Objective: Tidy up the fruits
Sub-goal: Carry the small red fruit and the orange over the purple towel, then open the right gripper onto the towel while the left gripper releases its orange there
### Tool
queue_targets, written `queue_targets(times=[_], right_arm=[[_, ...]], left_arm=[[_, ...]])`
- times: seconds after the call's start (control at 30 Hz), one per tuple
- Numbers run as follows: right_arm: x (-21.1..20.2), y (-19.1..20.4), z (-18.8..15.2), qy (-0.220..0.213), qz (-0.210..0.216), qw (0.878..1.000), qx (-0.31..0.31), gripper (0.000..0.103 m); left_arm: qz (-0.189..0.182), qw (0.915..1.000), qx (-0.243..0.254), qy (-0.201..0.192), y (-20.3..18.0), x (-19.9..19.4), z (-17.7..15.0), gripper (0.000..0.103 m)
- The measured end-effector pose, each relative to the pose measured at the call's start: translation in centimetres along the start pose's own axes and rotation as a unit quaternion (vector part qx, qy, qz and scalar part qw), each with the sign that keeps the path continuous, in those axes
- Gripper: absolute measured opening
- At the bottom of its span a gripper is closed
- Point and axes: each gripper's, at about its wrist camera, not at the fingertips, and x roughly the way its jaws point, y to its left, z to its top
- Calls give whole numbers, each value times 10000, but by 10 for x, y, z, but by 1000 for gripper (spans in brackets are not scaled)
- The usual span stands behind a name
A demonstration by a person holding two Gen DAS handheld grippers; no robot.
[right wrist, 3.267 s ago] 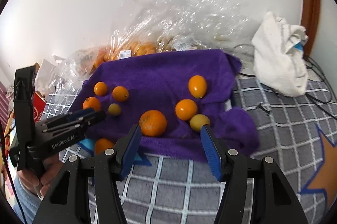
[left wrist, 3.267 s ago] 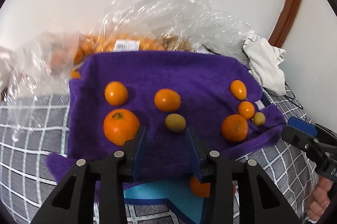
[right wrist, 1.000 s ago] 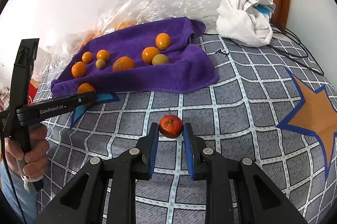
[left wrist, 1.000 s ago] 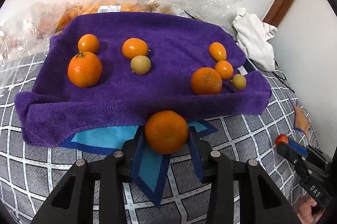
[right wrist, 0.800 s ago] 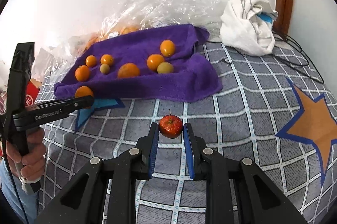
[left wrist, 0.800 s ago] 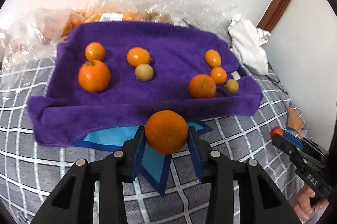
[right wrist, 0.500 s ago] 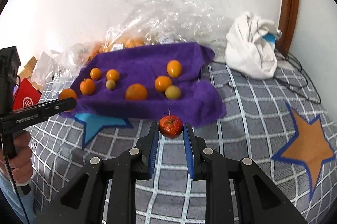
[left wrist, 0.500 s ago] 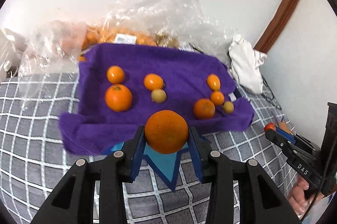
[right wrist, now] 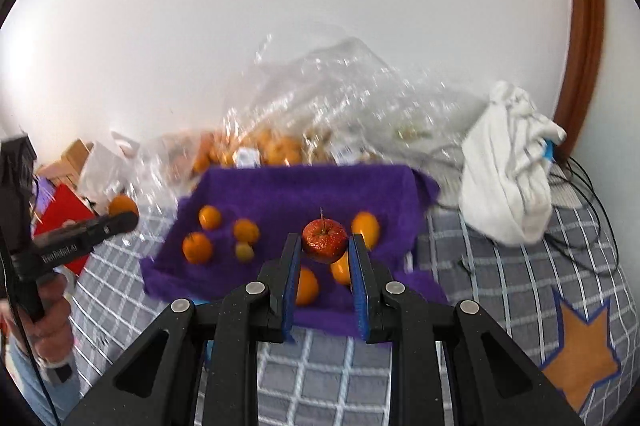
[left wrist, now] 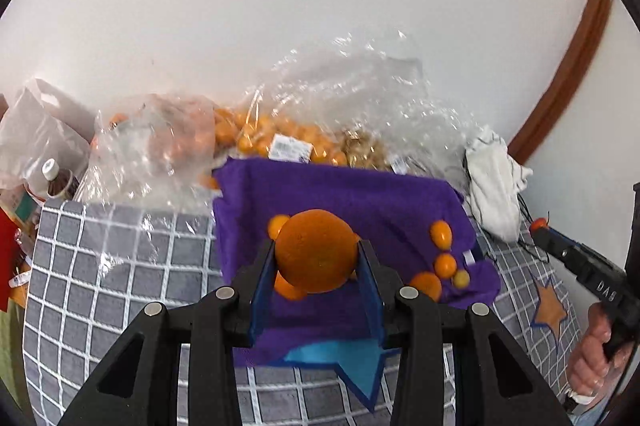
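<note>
The left gripper (left wrist: pixel 317 258) is clamping a large orange (left wrist: pixel 316 251) between its blue pads, holding it in the air over the near part of the purple towel (left wrist: pixel 360 198). The right gripper (right wrist: pixel 324 246) is pinching a small red apple (right wrist: pixel 324 235) with an upright stem, its jaws closed tight on the fruit, also above the towel.

In the right wrist view, smaller oranges are lying on the towel at about ten o'clock from the apple, and one oval orange fruit (right wrist: pixel 366 224) is sitting just beside it at three o'clock. Clear plastic bags (right wrist: pixel 328 98) holding more orange fruit are piled against the wall at twelve o'clock, though blur is making their contents hard to sort. A white cloth bundle (right wrist: pixel 508 182) is resting at two o'clock on the grey checked bedspread (right wrist: pixel 500 286).
</note>
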Motion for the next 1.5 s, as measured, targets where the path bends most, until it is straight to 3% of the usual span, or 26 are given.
queue_targets(times=[0.27,0.47,0.67,0.93,1.33,1.5], right_arm=[[33,-5,46,116,147,9998,71,24],[75,-12,61,347,172,9991,184,24],[123,-19,49,769,147,9969,91,24],[175,-16,30,1424,128,9896,-125,24],[198,-17,20,1610,-66,9866,-266,24],[198,-19,20,1570,-64,9873,-244,36]], left_arm=[[154,9998,-82,-74,13,21,41,37],[98,9999,-20,109,7,57,58,37],[-127,9988,-27,472,0,102,54,37],[-159,9951,97,971,-2,146,40,38],[-41,9916,-73,1292,10,174,31,38],[105,9913,36,1311,7,181,28,38]])
